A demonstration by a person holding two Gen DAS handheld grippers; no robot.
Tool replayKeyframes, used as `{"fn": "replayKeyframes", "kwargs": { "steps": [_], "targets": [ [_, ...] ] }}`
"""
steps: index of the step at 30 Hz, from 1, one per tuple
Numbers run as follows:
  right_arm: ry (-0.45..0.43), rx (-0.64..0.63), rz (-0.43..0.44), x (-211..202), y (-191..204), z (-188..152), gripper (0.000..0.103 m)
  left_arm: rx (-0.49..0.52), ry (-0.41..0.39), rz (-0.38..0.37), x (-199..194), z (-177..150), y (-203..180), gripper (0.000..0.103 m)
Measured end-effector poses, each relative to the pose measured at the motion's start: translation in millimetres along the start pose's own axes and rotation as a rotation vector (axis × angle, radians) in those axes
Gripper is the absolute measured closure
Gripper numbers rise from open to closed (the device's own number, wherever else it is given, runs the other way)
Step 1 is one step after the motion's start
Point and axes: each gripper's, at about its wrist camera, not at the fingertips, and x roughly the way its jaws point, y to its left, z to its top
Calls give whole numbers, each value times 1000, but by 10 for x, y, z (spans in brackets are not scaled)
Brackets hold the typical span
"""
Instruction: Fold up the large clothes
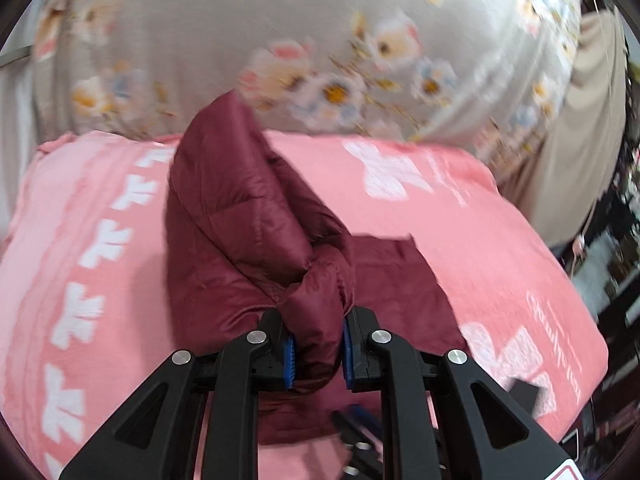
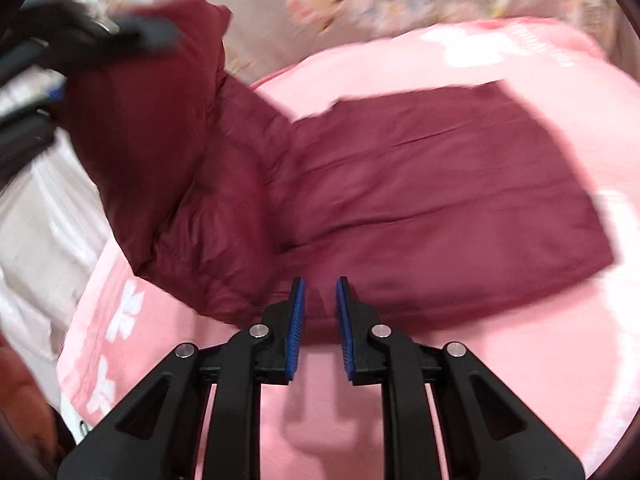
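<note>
While left jaws pinch the maroon jacket [image 1: 248, 216], right jaws stand above its edge.

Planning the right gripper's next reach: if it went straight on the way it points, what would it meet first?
Most likely the near edge of the maroon jacket, lying flat on the pink blanket just past the right gripper; depth is hard to judge.
</note>
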Motion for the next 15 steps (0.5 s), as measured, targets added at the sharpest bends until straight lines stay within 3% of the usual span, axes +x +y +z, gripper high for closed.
{"fn": "replayKeyframes", "kwargs": {
  "steps": [3,5,7,9,12,15],
  "targets": [
    [-29,57,-81,-245,-376,-30,86,21,58,1,301,-105,-291,84],
    [-45,90,-130,-403,-610,-78,86,37,118,-28,554,-229,-479,74],
    [-60,114,-165,-524,-773,-115,85,29,189,-79,788,-376,-627,50],
    [-74,134,-182,-615,-889,-129,84,21,243,-94,911,-519,-708,46],
    [-107,150,-185,-762,-984,-104,77,58,217,-87,760,-646,-798,45],
    [-149,128,-164,-904,-984,-3,65,17,168,-144,373,-573,-651,36]
  ]
}}
